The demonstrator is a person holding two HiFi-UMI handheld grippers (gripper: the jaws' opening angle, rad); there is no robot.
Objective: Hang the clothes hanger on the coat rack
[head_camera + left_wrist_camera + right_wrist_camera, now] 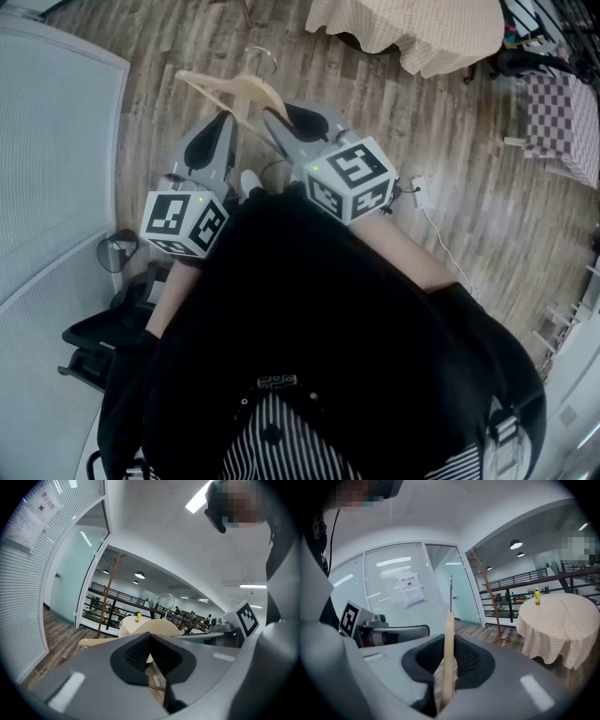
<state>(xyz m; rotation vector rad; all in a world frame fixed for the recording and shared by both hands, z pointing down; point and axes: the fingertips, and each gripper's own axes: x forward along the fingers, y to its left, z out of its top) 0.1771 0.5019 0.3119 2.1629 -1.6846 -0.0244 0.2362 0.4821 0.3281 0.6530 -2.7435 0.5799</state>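
Right gripper (278, 122), centre of the head view, is clamped on the wooden clothes hanger (239, 90), its metal hook pointing to the top edge. Left gripper (226, 120) sits just beside it, jaws pressed together on nothing. The coat rack (486, 595) stands well off, right of centre in the right gripper view, near a cloth-covered table (555, 625).

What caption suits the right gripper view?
Right gripper shut on the wooden hanger, coat rack ahead by the glass door, cloth-covered round table to its right.
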